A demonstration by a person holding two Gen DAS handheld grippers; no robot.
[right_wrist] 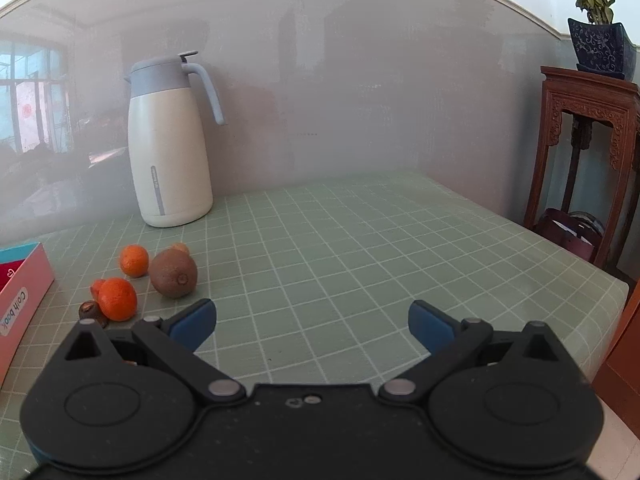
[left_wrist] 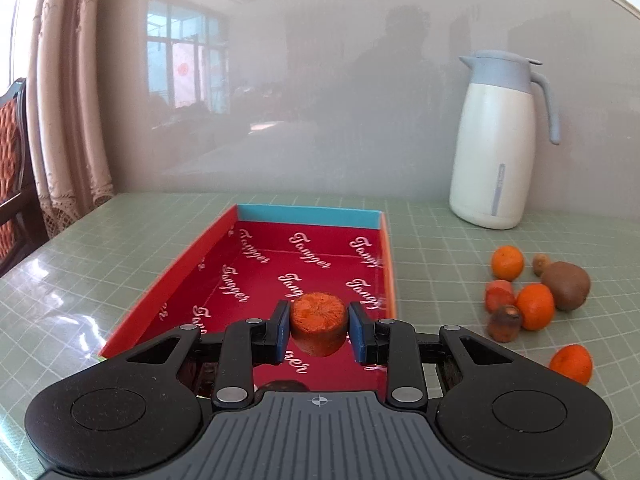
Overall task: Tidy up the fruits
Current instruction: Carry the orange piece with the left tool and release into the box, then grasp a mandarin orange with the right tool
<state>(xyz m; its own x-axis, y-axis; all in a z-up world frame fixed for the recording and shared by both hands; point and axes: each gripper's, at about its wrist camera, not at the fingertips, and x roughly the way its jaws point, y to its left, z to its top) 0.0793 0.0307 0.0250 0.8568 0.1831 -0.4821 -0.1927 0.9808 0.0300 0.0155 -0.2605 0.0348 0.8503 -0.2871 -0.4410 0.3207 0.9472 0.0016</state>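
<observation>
Closest to the left wrist camera, the left gripper (left_wrist: 319,330) has its two blue pads pressed against the sides of a stubby orange chunk of fruit with a rough cut top (left_wrist: 319,322), holding it above the near part of a long shallow cardboard box with a red printed lining, an orange outer wall and a light blue far end (left_wrist: 307,216). Part of a dark rounded thing shows on the box floor just behind the gripper body, too hidden to name.

On the pale green grid-patterned table mat (left_wrist: 440,240), to the right of the box and apart from it, lies a loose cluster of fruit: a brown fuzzy kiwi (left_wrist: 566,285), a small round orange tangerine (left_wrist: 507,262) behind it, a second tangerine (left_wrist: 535,306) in front, a third tangerine (left_wrist: 571,363) nearest the camera and alone, a reddish-orange piece (left_wrist: 498,294), a small dark brown fruit (left_wrist: 505,322) and a small tan one (left_wrist: 540,264) beside the kiwi. A tall white insulated jug with a grey-blue lid and handle (left_wrist: 494,152) stands upright against the grey wall, behind the fruit.

From the right wrist camera, the right gripper (right_wrist: 312,322) hangs over bare mat with its blue pads spread wide and nothing between them; the fruit cluster lies to its left. A carved dark wooden stand (right_wrist: 586,152) bearing a potted plant in a dark blue pot (right_wrist: 600,46) sits beyond the table's right edge.
</observation>
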